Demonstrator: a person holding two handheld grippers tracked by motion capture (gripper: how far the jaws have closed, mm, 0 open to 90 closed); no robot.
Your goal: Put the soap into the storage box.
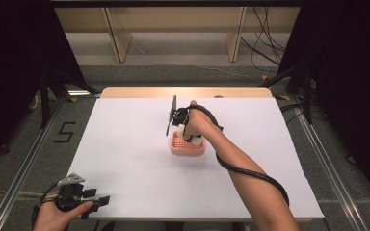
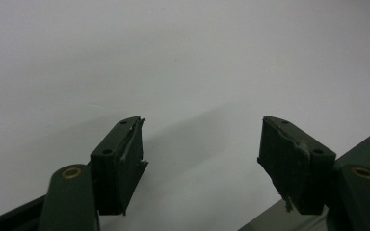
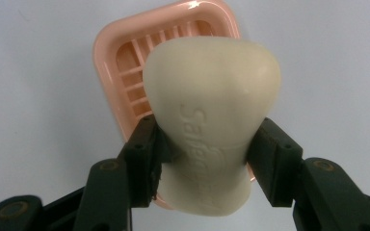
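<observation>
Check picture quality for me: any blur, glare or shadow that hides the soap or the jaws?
Right gripper view: soap bar sharp enough to show embossed letters, soft glare on the pink dish rim. Left gripper view: open left gripper slightly soft, faint shadows on the white table. High view: dim, dark surroundings, right gripper small.

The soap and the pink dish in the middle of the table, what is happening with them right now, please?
A person works at a white table with tongs in each hand. The right tongs are shut on a cream bar of soap, gripping it by its narrow middle, directly above a pink slatted soap dish. Whether the bar touches the dish cannot be told. The left tongs rest open and empty near the table's front left corner.
</observation>
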